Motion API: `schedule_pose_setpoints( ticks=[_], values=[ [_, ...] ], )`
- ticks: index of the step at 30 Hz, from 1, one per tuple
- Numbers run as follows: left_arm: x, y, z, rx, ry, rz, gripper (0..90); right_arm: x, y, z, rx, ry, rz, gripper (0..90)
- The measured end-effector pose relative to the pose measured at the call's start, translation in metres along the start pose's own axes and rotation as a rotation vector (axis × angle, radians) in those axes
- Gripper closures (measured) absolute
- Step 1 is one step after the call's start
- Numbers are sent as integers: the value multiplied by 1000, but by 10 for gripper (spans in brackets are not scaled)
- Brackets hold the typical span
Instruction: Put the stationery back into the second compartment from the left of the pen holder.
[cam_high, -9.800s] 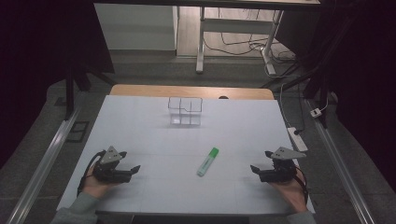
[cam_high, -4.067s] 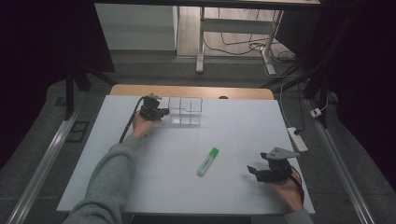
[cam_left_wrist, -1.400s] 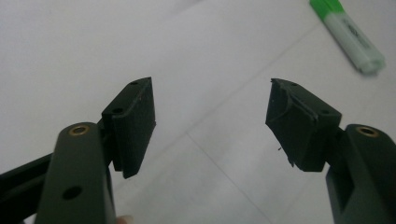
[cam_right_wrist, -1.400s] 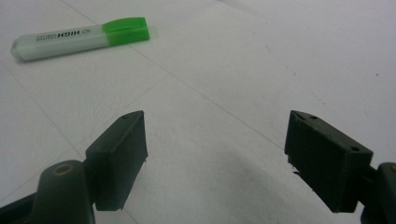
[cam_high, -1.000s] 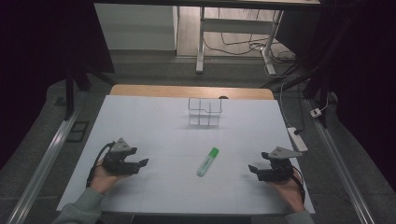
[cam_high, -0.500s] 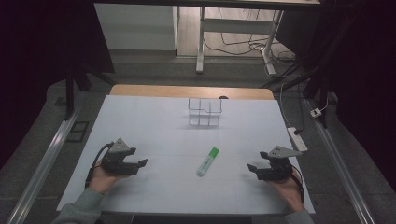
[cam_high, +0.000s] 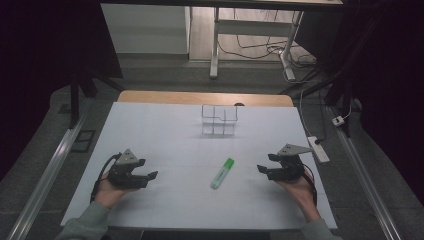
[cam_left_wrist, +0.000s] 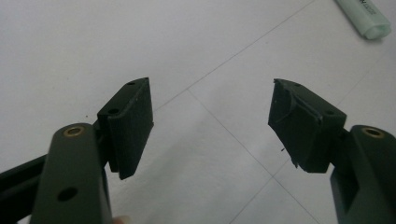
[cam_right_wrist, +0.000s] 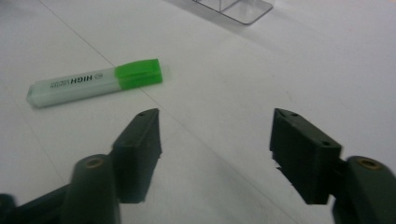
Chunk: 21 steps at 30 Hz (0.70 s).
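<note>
Lab-like workroom: white-topped table (cam_high: 165, 135), desk legs (cam_high: 215, 40), floor cables (cam_high: 260, 50) (dim surroundings).

Highlighter (cam_high: 222, 173) on table (cam_high: 150, 130) between left gripper (cam_high: 148, 176) and right gripper (cam_high: 264, 169), clear organizer (cam_high: 218, 119) behind it

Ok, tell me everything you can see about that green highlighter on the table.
The highlighter is a flat-sided marker with a pale translucent mint body printed HIGH in dark letters and a bright green cap, which is on. It lies flat on the white table, cap end pointing away from the person, between the two grippers. Nothing touches it but the table.
</note>
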<state>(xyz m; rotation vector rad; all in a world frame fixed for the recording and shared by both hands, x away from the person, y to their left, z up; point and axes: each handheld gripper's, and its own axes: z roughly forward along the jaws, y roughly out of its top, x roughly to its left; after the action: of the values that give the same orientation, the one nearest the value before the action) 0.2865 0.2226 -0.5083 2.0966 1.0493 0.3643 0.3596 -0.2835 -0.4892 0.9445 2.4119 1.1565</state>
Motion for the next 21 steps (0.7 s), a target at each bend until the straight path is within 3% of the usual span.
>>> schedule_pose_setpoints(
  ticks=[4,13,21],
  values=[
    [0,0,0,0,1,-1,303,-1,14,10,42,40,9,507],
    [0,0,2,11,-4,0,302,-2,39,43,123,71,-5,891],
    [1,0,3,12,-5,-2,302,3,51,75,177,98,-8,898]
  ],
)
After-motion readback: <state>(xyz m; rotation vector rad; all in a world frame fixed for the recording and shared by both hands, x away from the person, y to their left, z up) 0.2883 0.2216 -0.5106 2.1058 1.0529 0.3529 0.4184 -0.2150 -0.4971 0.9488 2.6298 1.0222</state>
